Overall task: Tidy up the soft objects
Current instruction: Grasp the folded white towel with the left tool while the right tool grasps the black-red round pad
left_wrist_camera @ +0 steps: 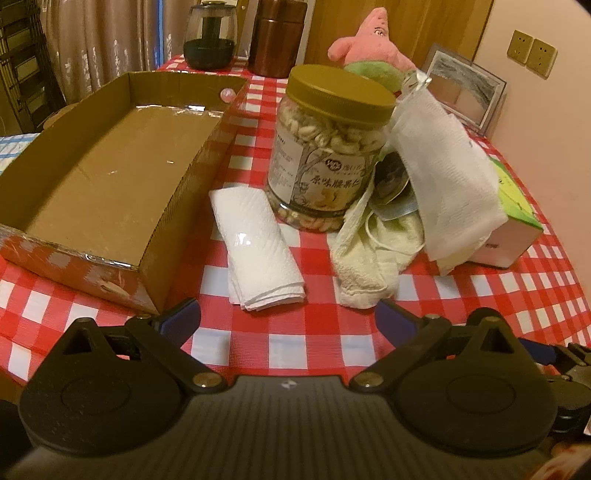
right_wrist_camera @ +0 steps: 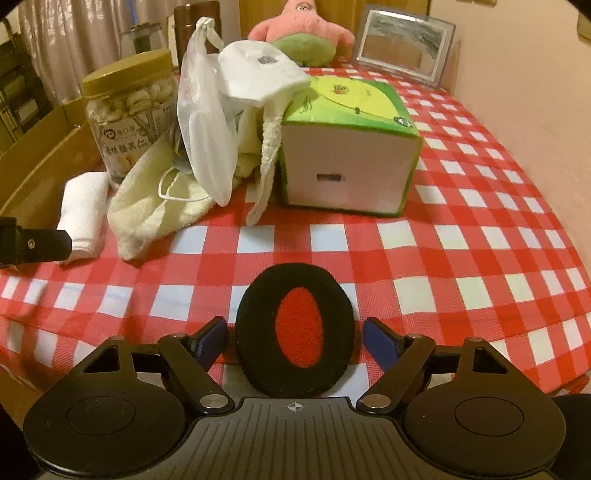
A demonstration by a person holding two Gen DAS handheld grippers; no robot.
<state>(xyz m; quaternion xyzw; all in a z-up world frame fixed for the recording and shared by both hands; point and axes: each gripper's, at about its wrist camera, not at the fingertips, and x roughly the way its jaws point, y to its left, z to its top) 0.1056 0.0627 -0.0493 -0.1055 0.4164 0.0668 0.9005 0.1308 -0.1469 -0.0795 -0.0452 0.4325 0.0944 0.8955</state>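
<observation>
A black ear cushion with a red centre [right_wrist_camera: 255, 314] stands on edge on the checked tablecloth between the fingers of my right gripper [right_wrist_camera: 293, 330]. A thin gap shows on each side of it, so the jaws are open around it. My left gripper [left_wrist_camera: 288, 314] is open and empty just short of a folded white paper towel [left_wrist_camera: 255, 236]. An open, empty cardboard box [left_wrist_camera: 110, 166] lies to its left. A cream towel [left_wrist_camera: 369, 258], white face masks [right_wrist_camera: 207, 136] and a white cloth [right_wrist_camera: 258, 70] are heaped between a nut jar and a tissue box.
The gold-lidded nut jar [left_wrist_camera: 328, 147] stands behind the paper towel, and the green tissue box [right_wrist_camera: 351, 155] is right of the heap. A pink star plush [right_wrist_camera: 299, 26] and a framed mirror [right_wrist_camera: 402, 44] sit at the back by the wall. Dark containers [left_wrist_camera: 210, 37] stand far left.
</observation>
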